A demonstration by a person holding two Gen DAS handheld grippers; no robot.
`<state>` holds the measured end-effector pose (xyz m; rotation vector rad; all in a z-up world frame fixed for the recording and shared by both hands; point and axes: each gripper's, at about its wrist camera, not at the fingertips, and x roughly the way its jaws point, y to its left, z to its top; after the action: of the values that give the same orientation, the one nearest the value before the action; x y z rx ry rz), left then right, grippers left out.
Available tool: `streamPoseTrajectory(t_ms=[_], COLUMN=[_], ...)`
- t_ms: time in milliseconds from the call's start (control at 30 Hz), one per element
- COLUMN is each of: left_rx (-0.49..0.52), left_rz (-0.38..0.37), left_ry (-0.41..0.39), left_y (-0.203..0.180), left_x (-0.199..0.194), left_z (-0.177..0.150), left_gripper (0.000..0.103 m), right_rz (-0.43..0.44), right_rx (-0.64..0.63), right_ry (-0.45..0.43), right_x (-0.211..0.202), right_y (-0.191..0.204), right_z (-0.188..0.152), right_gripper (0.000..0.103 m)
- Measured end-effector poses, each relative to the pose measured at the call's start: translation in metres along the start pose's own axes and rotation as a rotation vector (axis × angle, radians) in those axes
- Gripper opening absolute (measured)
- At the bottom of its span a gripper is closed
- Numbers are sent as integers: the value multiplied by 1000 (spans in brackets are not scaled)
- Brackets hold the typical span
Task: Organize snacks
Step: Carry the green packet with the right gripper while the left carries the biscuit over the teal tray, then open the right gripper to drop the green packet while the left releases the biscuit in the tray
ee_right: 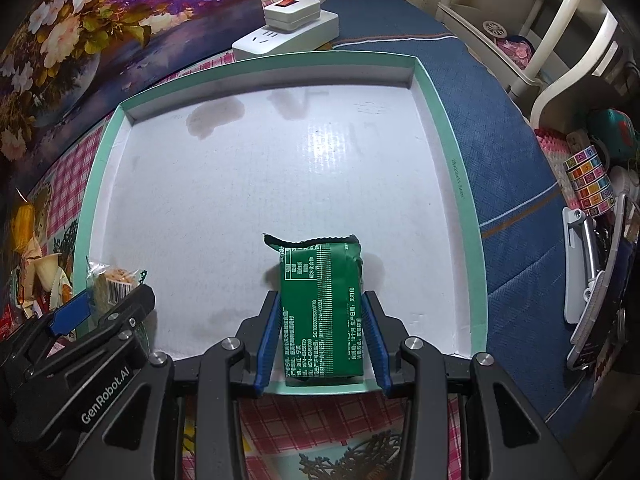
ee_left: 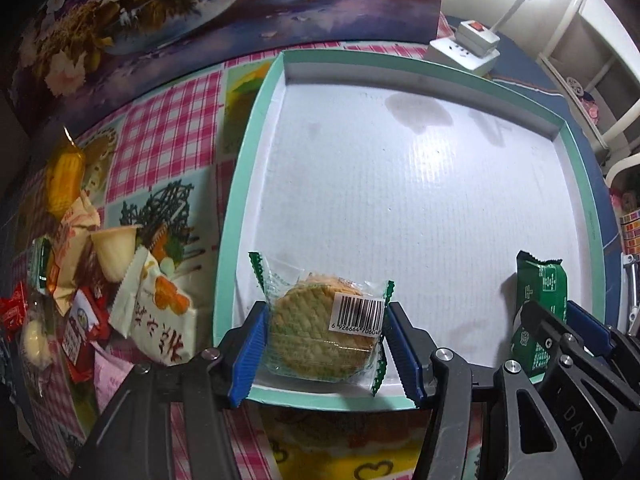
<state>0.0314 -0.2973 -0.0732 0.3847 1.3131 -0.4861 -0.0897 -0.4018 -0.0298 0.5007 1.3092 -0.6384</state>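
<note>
Left wrist view: a clear-wrapped biscuit pack (ee_left: 322, 330) with green crimped ends and a barcode label is gripped between the 2 blue pads of the left gripper (ee_left: 325, 350), the pads being pressed against both sides of the wrapper. The pack is held over the near left corner of a shallow white tray (ee_left: 420, 216) with a mint-green rim, which is laid on a pink checked tablecloth (ee_left: 168, 128). Whether the pack is touching the tray floor cannot be told. A heap of loose snacks (ee_left: 100, 280) is seen on the cloth just beside the tray's left wall, among them a yellow corn-shaped packet (ee_left: 64, 178) and a white packet with red characters (ee_left: 160, 320). At the right edge of this view the right gripper (ee_left: 560, 320) is seen closed on a green snack packet (ee_left: 540, 292). Right wrist view: the same green snack packet (ee_right: 324, 312), printed with white text, is clamped between the blue pads of the right gripper (ee_right: 324, 338) near the tray's front edge, towards its right half. A white power strip (ee_right: 286, 32) with a red switch is placed beyond the far rim of the tray (ee_right: 456, 184), in front of a flower painting (ee_right: 100, 32), and a blue mat (ee_right: 512, 184) is spread to the tray's right
</note>
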Motion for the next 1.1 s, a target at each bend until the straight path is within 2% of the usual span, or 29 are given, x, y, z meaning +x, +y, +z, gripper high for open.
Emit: streamPoseTrajectory(t_ms=[467,633,800,867,933,1067,1100], left_rx=[-40,-45,-53,-55,-63,-79,-51], left_rz=[-2,-7,-5,-14,-24,-37,-32], left_ry=[108,120,117,108,90,62,77], left_y=[-2,-4,12,10,15,22,24], left_x=[-4,-10,-22,-32,-41,-59,-65], left_z=[-66,-88,-88,-90,-89,-87,-84], left_gripper=[62,63,69,78,81,83,83], right_rz=[-1,-4,-5,-2,7,14,16], right_rx=[-35,-44,-56,-61,-63,-76,-79], right_ry=[27,42,40,35,29,8,3], right_x=[8,15,12,10,7,4,2], right_y=[8,12,12,14,16,23,24], right_z=[-8,3,7,12,18,25,27], right_gripper=[42,42,42,42,42,43,44])
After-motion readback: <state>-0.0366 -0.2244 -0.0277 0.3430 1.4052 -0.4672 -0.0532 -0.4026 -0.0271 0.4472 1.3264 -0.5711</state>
